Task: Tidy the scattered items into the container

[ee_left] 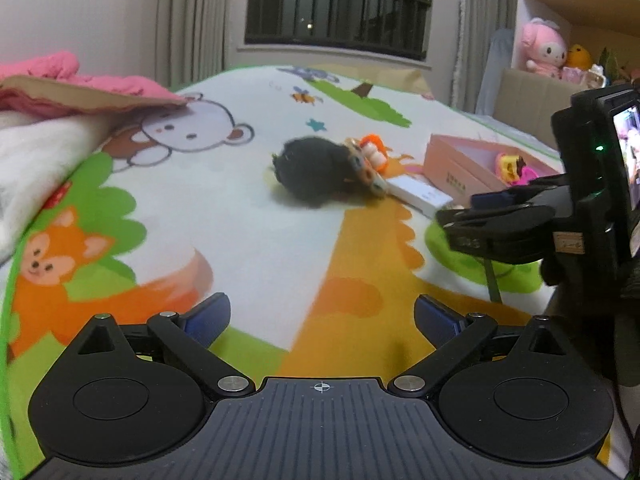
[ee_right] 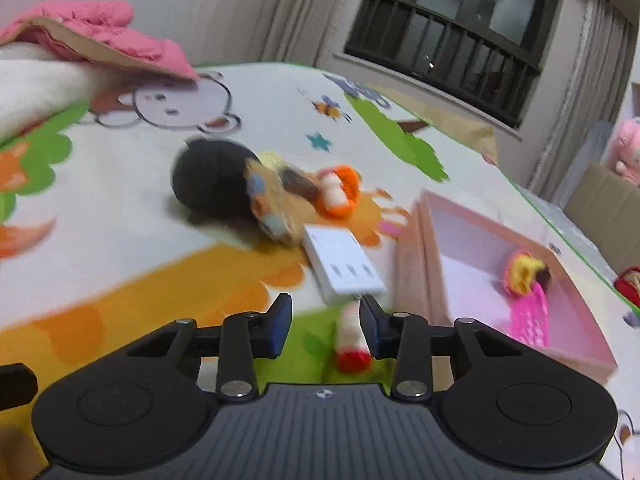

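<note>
While a yellow-and-pink knitted toy (ee_right: 526,300) already lies in the shallow pink cardboard box (ee_right: 424,264), a black fuzzy plush (ee_right: 212,184), an orange crocheted piece (ee_right: 340,192), a flat white box (ee_right: 344,264) and a small red-and-white knitted tube (ee_right: 352,340) remain on the cartoon-printed play mat (ee_right: 260,112). Right tongs (ee_right: 326,326) stand partly closed around the tube, one pad touching it; whether it is clamped cannot be told. Left tongs (ee_left: 322,316) gape wide, empty.

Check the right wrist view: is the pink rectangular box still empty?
No, a pink and yellow knitted toy already lies inside the pink rectangular box.
</note>
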The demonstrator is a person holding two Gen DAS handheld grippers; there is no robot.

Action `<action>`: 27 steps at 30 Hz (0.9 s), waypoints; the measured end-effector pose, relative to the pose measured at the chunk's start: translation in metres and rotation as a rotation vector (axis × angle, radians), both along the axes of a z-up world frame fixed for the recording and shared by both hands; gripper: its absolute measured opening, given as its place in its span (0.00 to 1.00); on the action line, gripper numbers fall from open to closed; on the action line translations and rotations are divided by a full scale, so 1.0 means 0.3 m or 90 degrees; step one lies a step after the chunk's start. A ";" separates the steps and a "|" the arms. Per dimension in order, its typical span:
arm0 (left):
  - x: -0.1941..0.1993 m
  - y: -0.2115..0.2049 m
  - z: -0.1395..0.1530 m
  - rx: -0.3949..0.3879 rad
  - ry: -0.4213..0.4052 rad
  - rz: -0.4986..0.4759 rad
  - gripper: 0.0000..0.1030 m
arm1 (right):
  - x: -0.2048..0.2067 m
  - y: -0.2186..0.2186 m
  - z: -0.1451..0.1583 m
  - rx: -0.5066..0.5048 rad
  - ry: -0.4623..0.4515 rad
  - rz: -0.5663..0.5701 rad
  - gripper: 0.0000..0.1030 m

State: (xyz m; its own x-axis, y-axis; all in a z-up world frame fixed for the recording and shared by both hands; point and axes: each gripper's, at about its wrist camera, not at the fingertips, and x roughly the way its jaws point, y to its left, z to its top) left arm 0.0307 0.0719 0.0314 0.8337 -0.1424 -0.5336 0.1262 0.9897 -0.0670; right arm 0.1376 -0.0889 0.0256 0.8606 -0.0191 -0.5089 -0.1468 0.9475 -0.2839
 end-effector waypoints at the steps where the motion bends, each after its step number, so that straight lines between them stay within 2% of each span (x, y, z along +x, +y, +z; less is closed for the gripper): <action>1: 0.003 0.015 0.007 -0.005 -0.006 0.009 0.98 | 0.009 0.015 0.017 0.007 -0.009 0.017 0.36; 4: 0.008 0.057 0.010 -0.031 -0.009 0.031 0.98 | 0.044 0.074 0.060 0.002 -0.044 0.071 0.40; 6: 0.007 0.083 0.005 -0.050 0.000 0.036 0.98 | 0.079 0.126 0.063 -0.035 -0.066 0.089 0.54; 7: 0.005 0.093 0.002 -0.056 0.003 0.036 0.98 | 0.105 0.154 0.056 -0.054 -0.071 0.095 0.56; 10: -0.006 0.124 0.001 -0.067 0.003 0.033 0.99 | 0.204 0.220 0.021 -0.092 -0.066 0.101 0.77; 12: -0.009 0.146 0.005 -0.072 0.001 0.032 0.99 | 0.279 0.246 0.001 -0.091 -0.053 0.107 0.94; 13: -0.008 0.156 0.005 -0.074 0.000 0.032 0.99 | 0.315 0.249 -0.006 -0.078 -0.035 0.117 0.98; 17: 0.009 0.195 0.008 -0.078 0.002 0.038 0.99 | 0.418 0.231 -0.030 0.005 0.028 0.161 0.96; 18: 0.014 0.201 0.007 -0.080 0.003 0.040 0.99 | 0.428 0.226 -0.029 0.032 0.044 0.169 0.86; 20: 0.028 0.207 0.004 -0.085 0.003 0.042 0.99 | 0.420 0.214 -0.025 0.095 0.092 0.188 0.74; 22: 0.041 0.204 -0.003 -0.089 0.007 0.037 0.99 | 0.368 0.195 -0.017 0.169 0.142 0.227 0.69; 24: 0.047 0.198 -0.011 -0.090 0.011 0.025 0.99 | 0.287 0.175 -0.006 0.243 0.195 0.289 0.68; 25: 0.046 0.193 -0.014 -0.089 0.013 0.016 0.99 | 0.235 0.162 0.006 0.264 0.202 0.315 0.68; 27: 0.040 0.183 -0.019 -0.090 0.016 -0.003 0.99 | 0.140 0.119 0.039 0.270 0.168 0.341 0.68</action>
State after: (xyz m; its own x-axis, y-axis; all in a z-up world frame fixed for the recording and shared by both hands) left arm 0.0428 0.1267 0.0258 0.8197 -0.2212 -0.5284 0.1270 0.9696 -0.2089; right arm 0.1797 -0.0533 0.0372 0.5439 0.6148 -0.5711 -0.6340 0.7469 0.2003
